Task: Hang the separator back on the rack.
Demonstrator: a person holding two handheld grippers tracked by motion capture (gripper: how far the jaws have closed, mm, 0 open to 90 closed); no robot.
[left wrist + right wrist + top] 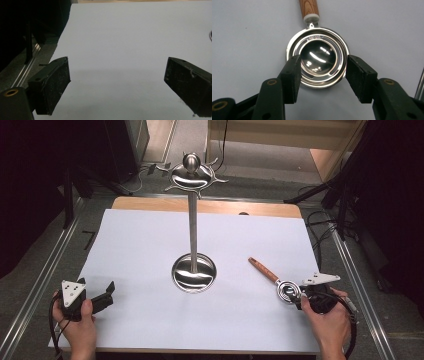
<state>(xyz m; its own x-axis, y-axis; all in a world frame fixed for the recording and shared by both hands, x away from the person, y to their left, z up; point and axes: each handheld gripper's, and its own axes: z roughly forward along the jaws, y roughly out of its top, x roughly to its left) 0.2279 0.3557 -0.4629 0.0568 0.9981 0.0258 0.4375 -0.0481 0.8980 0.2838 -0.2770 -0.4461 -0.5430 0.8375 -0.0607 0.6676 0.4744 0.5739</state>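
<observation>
Two black jaws of the right gripper (pixel 323 77) are seen set on either side of the round bowl of a shiny steel strainer spoon with a wooden handle (pixel 319 56), at or against its rim, the handle running away ahead on the white table sheet (pixel 150 245). Well to its left, the left gripper (pixel 117 85) is held with jaws wide apart over bare sheet. Between the two stands a tall steel hook stand with a round base (pixel 193 270).
</observation>
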